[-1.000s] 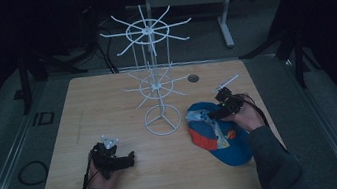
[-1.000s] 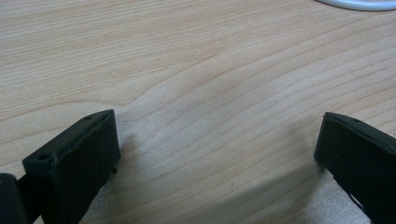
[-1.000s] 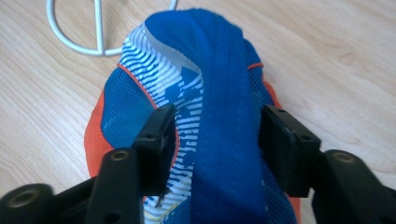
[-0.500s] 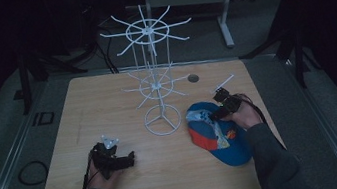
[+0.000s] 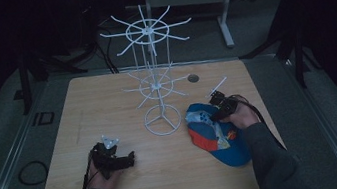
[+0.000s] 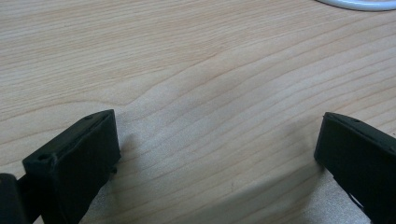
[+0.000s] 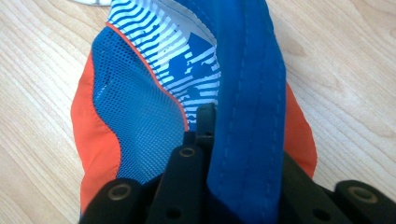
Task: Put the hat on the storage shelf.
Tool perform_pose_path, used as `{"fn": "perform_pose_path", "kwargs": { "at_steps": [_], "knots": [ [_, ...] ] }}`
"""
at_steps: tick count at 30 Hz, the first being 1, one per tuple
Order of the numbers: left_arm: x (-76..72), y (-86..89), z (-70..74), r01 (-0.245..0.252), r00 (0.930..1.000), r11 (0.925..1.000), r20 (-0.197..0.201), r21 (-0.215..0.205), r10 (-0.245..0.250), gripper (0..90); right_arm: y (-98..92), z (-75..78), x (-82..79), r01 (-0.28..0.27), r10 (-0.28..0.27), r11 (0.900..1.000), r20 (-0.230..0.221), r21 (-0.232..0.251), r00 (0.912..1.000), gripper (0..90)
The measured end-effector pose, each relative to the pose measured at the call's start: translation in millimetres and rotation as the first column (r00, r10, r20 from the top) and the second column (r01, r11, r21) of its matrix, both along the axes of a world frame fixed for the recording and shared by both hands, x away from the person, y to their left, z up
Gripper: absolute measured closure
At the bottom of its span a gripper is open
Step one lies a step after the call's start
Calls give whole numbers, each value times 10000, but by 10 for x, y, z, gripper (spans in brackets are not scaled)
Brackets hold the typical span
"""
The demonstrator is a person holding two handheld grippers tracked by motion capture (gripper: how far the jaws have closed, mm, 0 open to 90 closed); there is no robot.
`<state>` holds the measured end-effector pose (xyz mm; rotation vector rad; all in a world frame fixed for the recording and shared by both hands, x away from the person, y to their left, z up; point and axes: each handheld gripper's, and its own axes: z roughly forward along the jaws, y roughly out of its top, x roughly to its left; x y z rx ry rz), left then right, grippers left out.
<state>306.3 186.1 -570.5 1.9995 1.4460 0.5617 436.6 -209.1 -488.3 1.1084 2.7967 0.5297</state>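
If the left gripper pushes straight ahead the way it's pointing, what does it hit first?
Probably the white rack's ring base. The left gripper, jaws open, faces bare table with that ring at the far edge, though depth is hard to judge.

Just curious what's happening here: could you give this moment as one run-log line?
right tool: jaws just closed, shut on cap | left tool: open over table | white rack: no cap hung yet

A white wire rack (image 5: 156, 83) with two tiers of radiating hooks is seen standing on its ring base near the middle of the wooden desk (image 5: 108, 108). A small dark round hole (image 5: 193, 77) is set just right of the rack.
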Motion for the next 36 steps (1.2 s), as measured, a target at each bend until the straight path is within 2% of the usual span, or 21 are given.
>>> {"fn": "perform_pose_path", "kwargs": {
  "at_steps": [9,13,17,18,24,26,30,36],
  "knots": [
    [0,0,0,0,10000,10000,1,-5,0,1,-38,134,-105,-34,10,9993,663,360,9978,880],
    [0,0,0,-1,10000,10000,2,-3,1,1,-70,213,-164,-46,-19,9982,1084,599,9941,880],
    [0,0,0,-1,10000,10000,2,-2,1,1,-63,259,-210,-96,10,9979,1321,643,9912,880],
    [0,0,0,-1,10000,10000,3,-2,1,1,-64,291,-238,-176,62,9971,1503,745,9886,880],
    [0,0,0,-1,10000,10000,5,-3,1,1,-102,382,-320,-85,-142,9930,1904,1179,9816,881],
    [0,-1,-1,-14,10000,10000,16,-16,14,1,-120,438,-369,-129,-179,9901,2167,1399,9761,880],
    [0,0,0,0,10000,10000,6,-1,0,1,-115,495,-425,-325,-63,9848,2223,1704,9750,880],
    [1,-1,-1,-18,10000,10000,25,-17,18,1,-116,570,-500,-464,-28,9813,2548,1870,9670,881]
  ]
}}
